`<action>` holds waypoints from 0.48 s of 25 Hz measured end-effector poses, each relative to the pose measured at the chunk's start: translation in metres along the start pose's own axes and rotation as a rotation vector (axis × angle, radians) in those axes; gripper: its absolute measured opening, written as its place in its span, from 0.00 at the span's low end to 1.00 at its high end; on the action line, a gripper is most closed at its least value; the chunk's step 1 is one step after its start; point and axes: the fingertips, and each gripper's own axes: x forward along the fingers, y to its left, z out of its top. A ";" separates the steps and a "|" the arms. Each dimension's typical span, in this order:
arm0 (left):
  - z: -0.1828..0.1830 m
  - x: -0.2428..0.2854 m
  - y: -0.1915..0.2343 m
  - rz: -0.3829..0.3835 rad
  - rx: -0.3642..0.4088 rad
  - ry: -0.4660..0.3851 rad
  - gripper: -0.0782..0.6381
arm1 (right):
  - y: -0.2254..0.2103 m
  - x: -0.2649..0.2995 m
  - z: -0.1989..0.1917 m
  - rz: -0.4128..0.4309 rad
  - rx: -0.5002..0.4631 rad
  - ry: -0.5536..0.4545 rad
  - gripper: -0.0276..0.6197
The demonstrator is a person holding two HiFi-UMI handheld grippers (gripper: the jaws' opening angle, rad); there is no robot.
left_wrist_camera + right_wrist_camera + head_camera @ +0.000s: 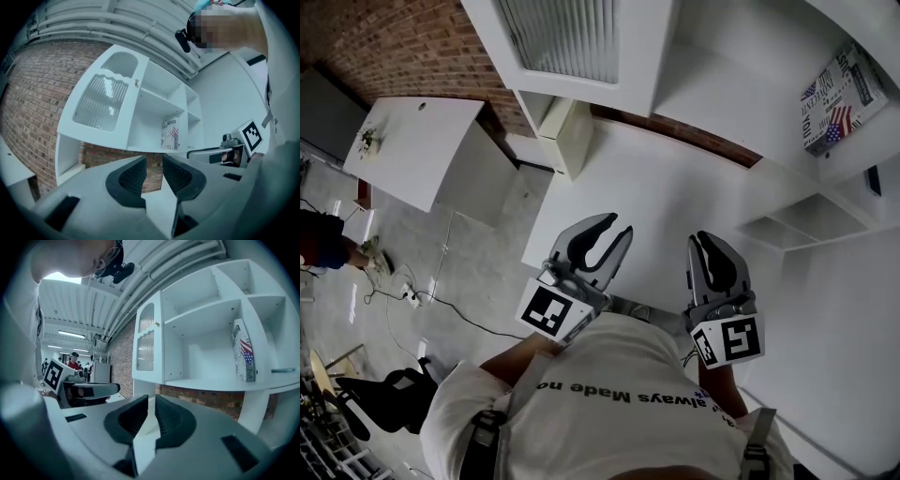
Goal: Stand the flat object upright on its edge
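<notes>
**A:** White table [675, 206] against a brick wall, with a big shelf unit [722, 84] above it. The flat box [839, 94] is in a right-hand shelf bay, standing on its edge with its long axis vertical and the printed face toward us.

**B:** Looks done to me. The box is up ahead and off to the right, well apart from both claws. The right claw [703, 239] is nearer than the left claw [617, 225]. Both are pressed together and empty.
</notes>
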 end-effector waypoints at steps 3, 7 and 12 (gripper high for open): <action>0.002 0.000 -0.005 -0.005 -0.005 0.000 0.27 | 0.000 -0.004 0.003 -0.003 -0.009 -0.003 0.12; 0.003 -0.012 -0.012 -0.013 -0.009 -0.009 0.26 | 0.011 -0.014 0.005 -0.010 -0.023 -0.010 0.12; 0.008 -0.005 -0.009 -0.001 -0.010 -0.008 0.27 | 0.003 -0.012 0.010 -0.013 -0.020 -0.008 0.12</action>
